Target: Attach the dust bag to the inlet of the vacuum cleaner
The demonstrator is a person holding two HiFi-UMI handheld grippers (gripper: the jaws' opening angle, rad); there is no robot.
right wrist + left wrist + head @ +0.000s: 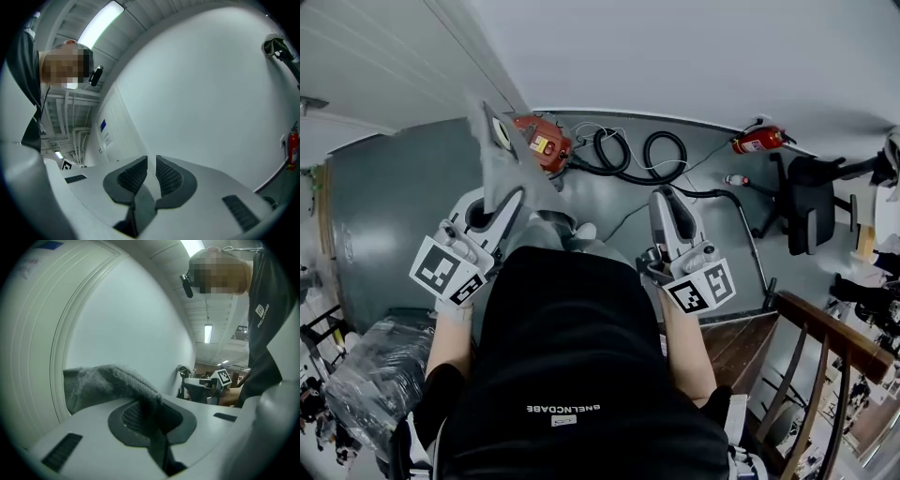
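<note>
My left gripper is shut on a grey felt dust bag, which rises from the jaws toward the far floor. The bag's pale collar with its round hole shows at the top. In the left gripper view the bag's cloth bulges out to the left of the pinched pads. The red vacuum cleaner lies on the floor just beyond the bag, with its black hose coiled to the right. My right gripper is held level, its jaws a narrow gap apart with nothing between them.
A red fire extinguisher lies on the floor near the wall at right. A black office chair stands beyond it. A wooden railing runs along the lower right, and plastic-wrapped goods sit at lower left.
</note>
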